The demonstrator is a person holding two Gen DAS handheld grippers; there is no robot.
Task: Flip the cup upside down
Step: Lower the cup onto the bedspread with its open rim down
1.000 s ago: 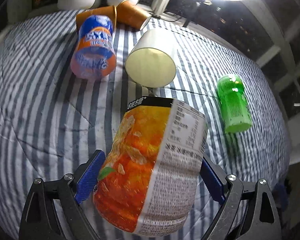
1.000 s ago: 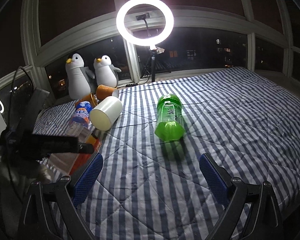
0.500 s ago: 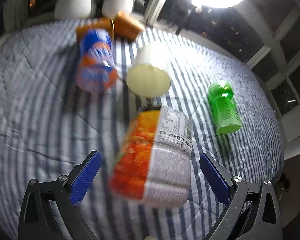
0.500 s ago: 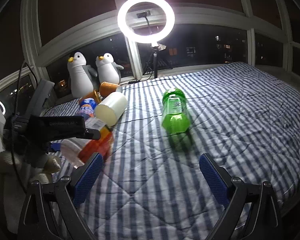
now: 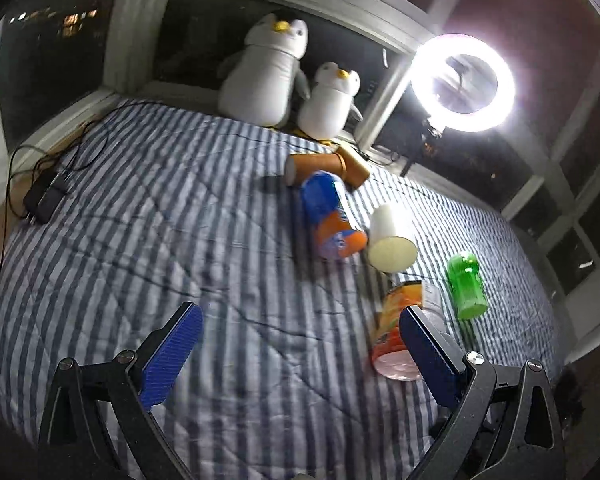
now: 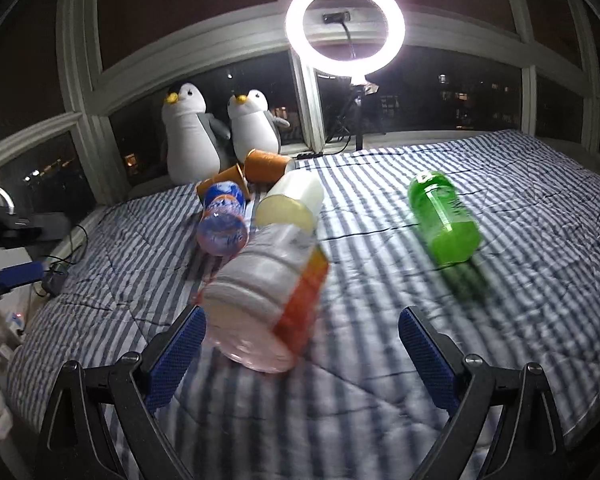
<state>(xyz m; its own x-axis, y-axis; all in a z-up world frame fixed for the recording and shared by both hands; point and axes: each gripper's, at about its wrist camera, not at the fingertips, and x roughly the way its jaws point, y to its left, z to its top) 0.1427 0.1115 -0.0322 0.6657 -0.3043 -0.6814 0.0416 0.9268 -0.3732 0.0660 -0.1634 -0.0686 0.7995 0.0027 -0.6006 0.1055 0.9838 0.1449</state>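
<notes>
A striped bed fills a night-dark bay-windowed room lit by a ring light. The white cup lies on its side mid-bed, partly hidden behind a blurred orange bottle. Both the left hand-held gripper and right hand-held gripper gape wide, empty.

Three bottles, two orange paper cups and one white cup are counted. Two penguin plush toys are counted. One ring light is counted.

Striped bed, bottles, cups lying on it
</notes>
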